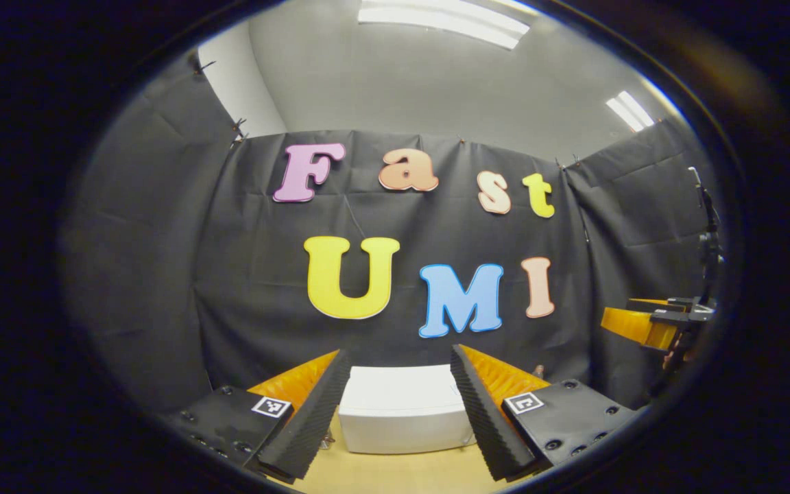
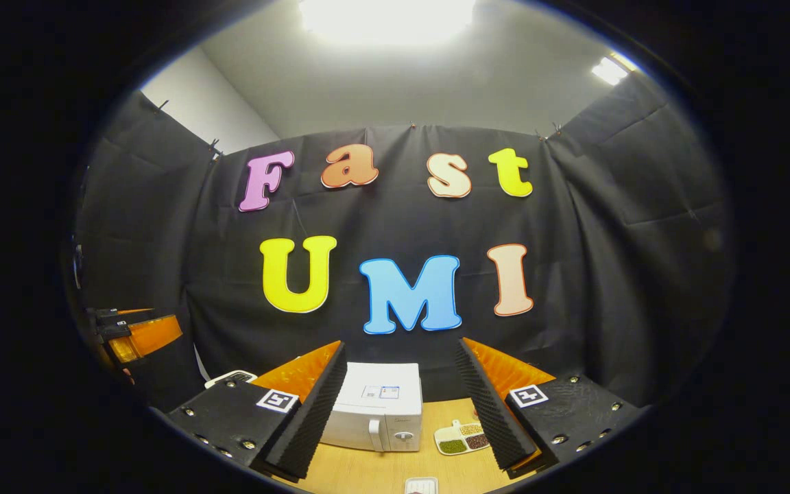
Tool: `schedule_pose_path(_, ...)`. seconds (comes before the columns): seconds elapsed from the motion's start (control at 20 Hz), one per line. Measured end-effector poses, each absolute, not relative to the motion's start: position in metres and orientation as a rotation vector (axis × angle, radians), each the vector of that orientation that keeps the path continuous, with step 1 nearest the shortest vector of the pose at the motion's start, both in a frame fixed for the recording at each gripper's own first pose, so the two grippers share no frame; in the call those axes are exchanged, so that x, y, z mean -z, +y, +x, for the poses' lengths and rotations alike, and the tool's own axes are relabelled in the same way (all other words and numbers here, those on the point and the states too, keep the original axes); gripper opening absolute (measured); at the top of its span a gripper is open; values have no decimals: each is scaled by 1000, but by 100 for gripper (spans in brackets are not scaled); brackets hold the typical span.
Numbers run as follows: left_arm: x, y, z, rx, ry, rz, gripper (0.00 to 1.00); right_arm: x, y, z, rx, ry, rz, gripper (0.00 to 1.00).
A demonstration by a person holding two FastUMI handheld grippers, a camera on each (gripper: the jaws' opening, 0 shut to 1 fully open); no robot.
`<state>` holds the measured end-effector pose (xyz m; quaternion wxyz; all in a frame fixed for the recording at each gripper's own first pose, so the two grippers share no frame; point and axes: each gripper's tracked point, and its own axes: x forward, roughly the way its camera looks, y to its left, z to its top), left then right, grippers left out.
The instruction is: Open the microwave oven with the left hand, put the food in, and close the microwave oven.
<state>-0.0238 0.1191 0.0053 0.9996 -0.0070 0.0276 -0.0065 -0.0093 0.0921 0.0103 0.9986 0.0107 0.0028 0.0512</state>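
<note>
Left gripper (image 1: 400,405) gapes wide, empty, as does the right (image 2: 402,405). The microwave (image 2: 376,408) sits shut on the table (image 2: 367,473), food tray (image 2: 462,437) beside it. Its door looks stiff; hook the upright handle (image 2: 374,435).

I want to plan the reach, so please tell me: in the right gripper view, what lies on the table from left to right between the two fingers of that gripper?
Left finger pad → white microwave oven → compartment dish of food → right finger pad.
</note>
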Motion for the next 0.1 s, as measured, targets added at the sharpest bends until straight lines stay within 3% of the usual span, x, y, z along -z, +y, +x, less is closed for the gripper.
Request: schedule_pose_path(0.1, -4, 120, -24, 13, 57, -14, 99, -10, 95, -11, -105, 10, 17, 96)
